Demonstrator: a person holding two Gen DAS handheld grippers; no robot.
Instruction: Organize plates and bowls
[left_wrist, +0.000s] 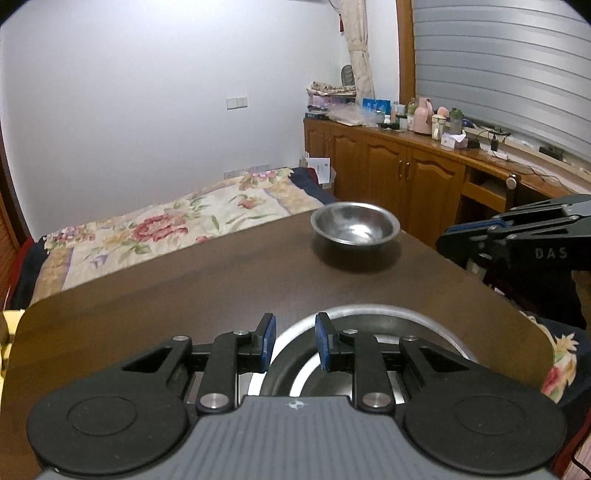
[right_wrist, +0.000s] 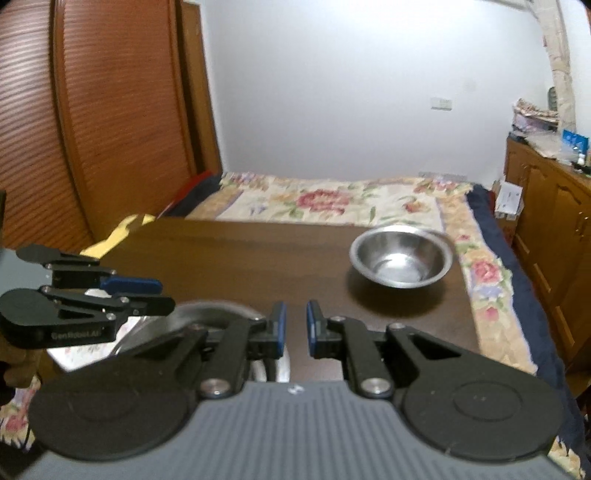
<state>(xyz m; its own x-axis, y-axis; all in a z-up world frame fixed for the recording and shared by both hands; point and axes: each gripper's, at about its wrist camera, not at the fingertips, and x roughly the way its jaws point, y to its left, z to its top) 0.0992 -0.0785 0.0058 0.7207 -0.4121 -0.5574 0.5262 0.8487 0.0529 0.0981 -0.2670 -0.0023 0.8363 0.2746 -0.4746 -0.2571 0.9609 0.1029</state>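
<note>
- round steel bowl (left_wrist: 355, 229) sits on the dark wood bench (left_wrist: 184, 295), far side.
- left tool (left_wrist: 294, 341) – blue pads narrowly apart over a metal plate (left_wrist: 424, 325), gripping nothing.
- right tool (right_wrist: 295, 326) closed, empty.

Home bedroom: floral-quilted bed (left_wrist: 155, 229), wooden cabinets (left_wrist: 388, 173), louvred wardrobe (right_wrist: 74, 129).

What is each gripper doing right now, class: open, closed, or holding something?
Left gripper: slightly open, gripping nothing; the plate lies below it.
Right gripper: closed, holding nothing.
</note>
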